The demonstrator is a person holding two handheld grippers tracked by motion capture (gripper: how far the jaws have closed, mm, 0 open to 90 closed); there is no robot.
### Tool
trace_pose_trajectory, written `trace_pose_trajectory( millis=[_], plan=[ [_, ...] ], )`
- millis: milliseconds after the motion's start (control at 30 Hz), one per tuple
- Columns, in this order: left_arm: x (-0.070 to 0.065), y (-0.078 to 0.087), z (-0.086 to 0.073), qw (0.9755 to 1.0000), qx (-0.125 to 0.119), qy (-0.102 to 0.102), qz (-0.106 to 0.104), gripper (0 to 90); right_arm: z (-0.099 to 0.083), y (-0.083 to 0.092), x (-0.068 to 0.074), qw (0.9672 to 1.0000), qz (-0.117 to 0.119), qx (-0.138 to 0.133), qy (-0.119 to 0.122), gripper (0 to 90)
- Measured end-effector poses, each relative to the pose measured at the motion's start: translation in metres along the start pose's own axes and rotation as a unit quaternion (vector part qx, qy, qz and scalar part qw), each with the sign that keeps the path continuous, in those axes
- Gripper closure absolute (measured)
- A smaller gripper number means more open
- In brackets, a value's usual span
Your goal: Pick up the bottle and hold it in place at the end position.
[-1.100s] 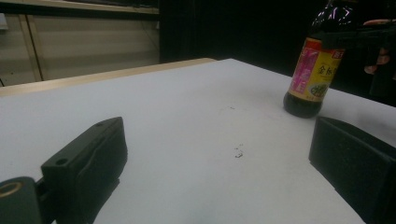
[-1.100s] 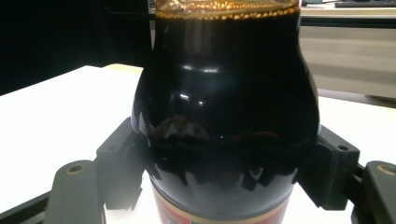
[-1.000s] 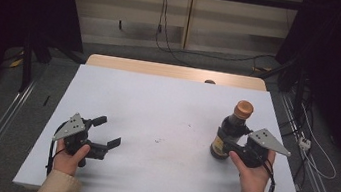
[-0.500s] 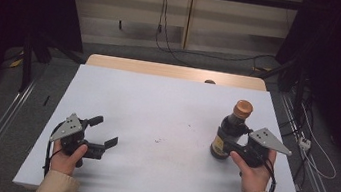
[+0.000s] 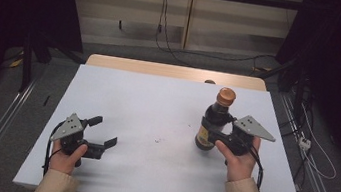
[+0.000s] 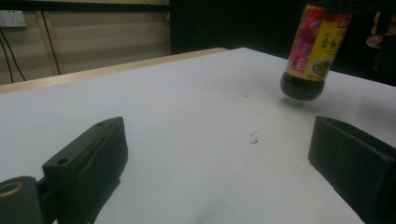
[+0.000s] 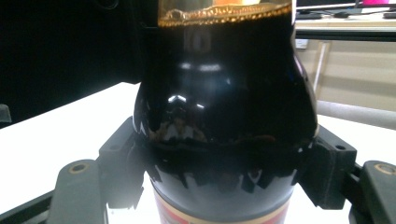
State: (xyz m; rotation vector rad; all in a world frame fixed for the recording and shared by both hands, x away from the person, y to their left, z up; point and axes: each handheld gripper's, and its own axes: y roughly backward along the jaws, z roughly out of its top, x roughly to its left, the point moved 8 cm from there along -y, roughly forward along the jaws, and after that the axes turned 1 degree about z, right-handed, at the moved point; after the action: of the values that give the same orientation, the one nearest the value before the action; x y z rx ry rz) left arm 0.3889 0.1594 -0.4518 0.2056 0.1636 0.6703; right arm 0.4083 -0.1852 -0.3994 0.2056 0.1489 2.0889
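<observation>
Jaws of right tool [image 5: 214, 134] clamp bottle [image 5: 214, 120], seemingly lifted.

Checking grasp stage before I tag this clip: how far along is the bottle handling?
Done: the right gripper is clamped on the dark sauce bottle, jaws on both sides of its shoulder in the right gripper view. In hand: the bottle looks lifted, a shadow under its base in the left gripper view. Left: the left gripper rests open on the white table, not yet involved.
</observation>
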Motion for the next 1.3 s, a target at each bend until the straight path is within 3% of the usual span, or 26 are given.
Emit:
trace_pose_trajectory(
  millis=[333,1300],
  plan=[
    [-0.001,0.003,0.001,0.9999,-0.01,0.011,0.002,4.5,0.01,-0.031,0.023,0.9994,0.025,0.007,0.021,26.3],
    [0.0,0.004,0.001,0.9998,-0.014,0.015,0.001,4.7,0.018,-0.069,0.039,0.9987,0.044,0.012,0.021,26.0]
  ],
)
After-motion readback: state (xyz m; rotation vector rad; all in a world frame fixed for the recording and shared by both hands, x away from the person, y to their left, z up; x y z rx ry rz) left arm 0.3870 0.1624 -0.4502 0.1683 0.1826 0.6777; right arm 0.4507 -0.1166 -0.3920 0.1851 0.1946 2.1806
